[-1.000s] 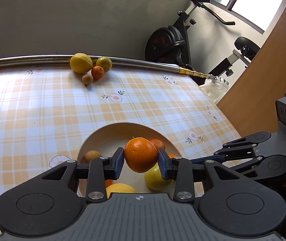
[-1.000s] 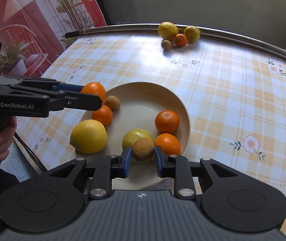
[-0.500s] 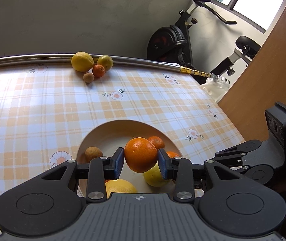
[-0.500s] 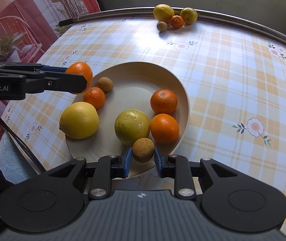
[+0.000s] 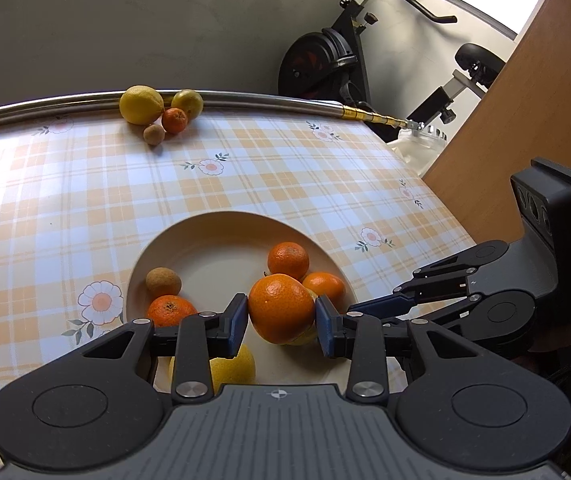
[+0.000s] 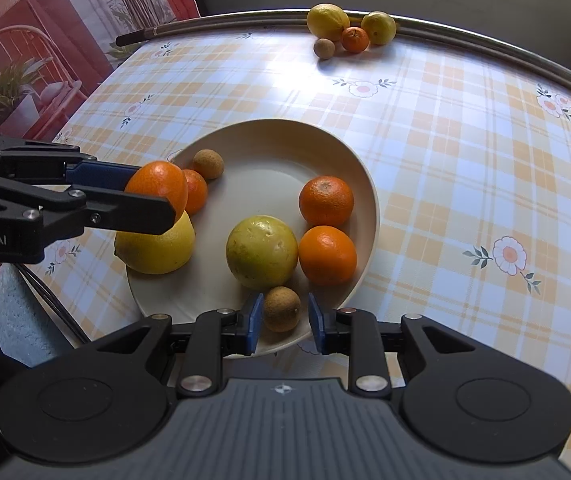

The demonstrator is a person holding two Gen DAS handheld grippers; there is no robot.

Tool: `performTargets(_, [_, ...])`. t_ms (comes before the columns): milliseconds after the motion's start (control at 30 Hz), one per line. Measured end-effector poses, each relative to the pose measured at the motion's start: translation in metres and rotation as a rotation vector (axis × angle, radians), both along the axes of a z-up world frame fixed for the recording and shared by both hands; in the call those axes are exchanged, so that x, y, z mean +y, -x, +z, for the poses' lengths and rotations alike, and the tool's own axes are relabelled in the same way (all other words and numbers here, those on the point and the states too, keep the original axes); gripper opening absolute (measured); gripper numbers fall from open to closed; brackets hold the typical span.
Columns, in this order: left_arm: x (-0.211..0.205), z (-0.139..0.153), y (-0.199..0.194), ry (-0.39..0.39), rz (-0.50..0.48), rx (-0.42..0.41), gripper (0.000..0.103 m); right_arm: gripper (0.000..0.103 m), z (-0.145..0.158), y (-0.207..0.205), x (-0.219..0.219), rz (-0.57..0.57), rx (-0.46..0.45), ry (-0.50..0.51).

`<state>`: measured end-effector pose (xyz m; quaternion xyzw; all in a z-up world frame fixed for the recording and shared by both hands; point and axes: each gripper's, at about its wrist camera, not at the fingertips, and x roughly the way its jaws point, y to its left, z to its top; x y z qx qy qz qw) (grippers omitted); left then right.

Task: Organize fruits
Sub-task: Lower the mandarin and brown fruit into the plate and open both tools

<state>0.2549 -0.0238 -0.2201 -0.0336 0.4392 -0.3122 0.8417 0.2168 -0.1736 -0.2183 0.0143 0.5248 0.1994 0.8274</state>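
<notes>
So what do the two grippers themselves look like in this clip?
Both are matte black plastic. The left gripper and right gripper each have blue pads, silver pivot screws, scissor-like linkage arms and a ribbed grey body with round recesses. White lettering ending "obot.AI" marks the left gripper's side in the right wrist view.

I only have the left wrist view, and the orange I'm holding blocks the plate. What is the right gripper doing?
Observer: The right gripper is shut on a small brown fruit, over the plate's near rim.
Operator: What sits behind my orange?
Observer: A large yellow-green fruit, lying on the plate.
Operator: And the yellow thing low in my view?
Observer: A whole big lemon at the plate's rim, beneath your held orange.
</notes>
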Motion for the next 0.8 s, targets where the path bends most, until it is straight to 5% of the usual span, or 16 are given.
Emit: performTargets(800, [-0.034,-0.026,0.003,-0.094,-0.176,0.125,0.038,0.028,0.029,-0.004,-0.033,-0.129,-0.110,-0.028])
